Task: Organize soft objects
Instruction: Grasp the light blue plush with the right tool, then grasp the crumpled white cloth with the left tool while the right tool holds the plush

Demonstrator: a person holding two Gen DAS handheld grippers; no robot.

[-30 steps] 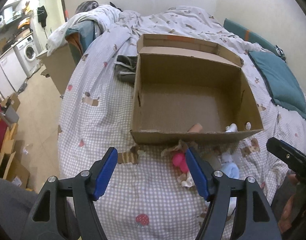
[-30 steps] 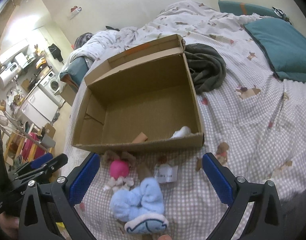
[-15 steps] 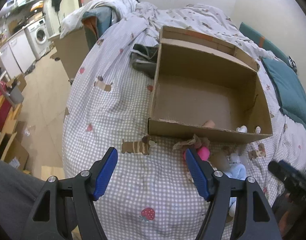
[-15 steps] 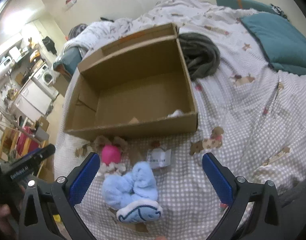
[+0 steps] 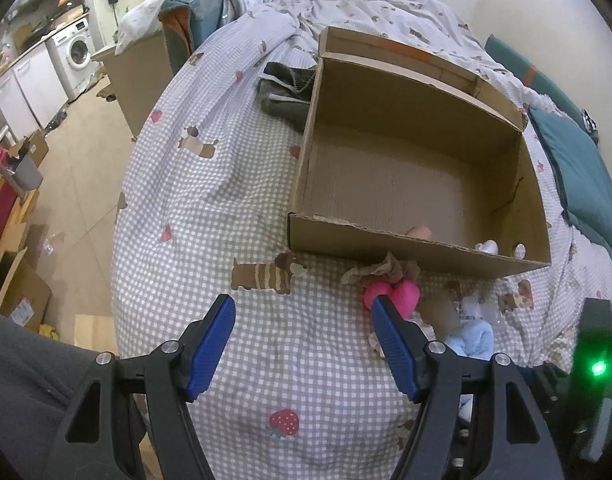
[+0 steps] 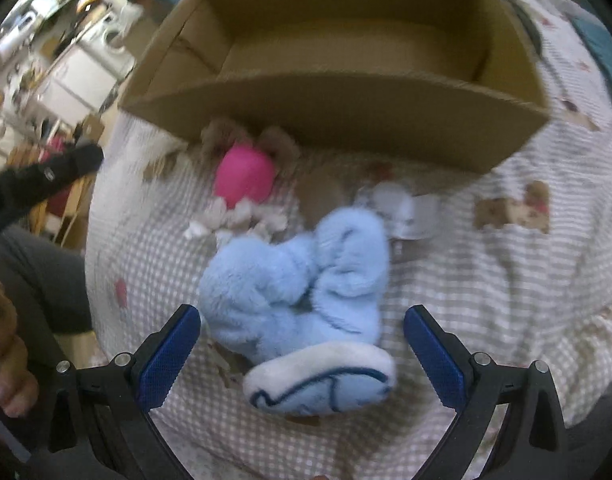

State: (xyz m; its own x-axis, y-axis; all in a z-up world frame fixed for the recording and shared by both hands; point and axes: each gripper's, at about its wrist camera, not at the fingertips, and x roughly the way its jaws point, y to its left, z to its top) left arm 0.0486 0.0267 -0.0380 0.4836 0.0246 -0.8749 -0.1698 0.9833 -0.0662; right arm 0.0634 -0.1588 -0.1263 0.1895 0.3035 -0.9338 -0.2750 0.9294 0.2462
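Right gripper (image 6: 302,344) jaws wide, empty, over the blue plush (image 6: 294,292) near the bed's edge: light, squashy, pinch its middle.

Each hand-held gripper (image 5: 304,314) (image 6: 302,330) — black frame, silver screws, blue ribbed pads; dark grey sleeve (image 6: 38,280).

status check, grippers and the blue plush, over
Both grippers open, empty. Right gripper straddles blue plush, pads clear. Cardboard box just beyond; pink toy beside it, nothing blocking.
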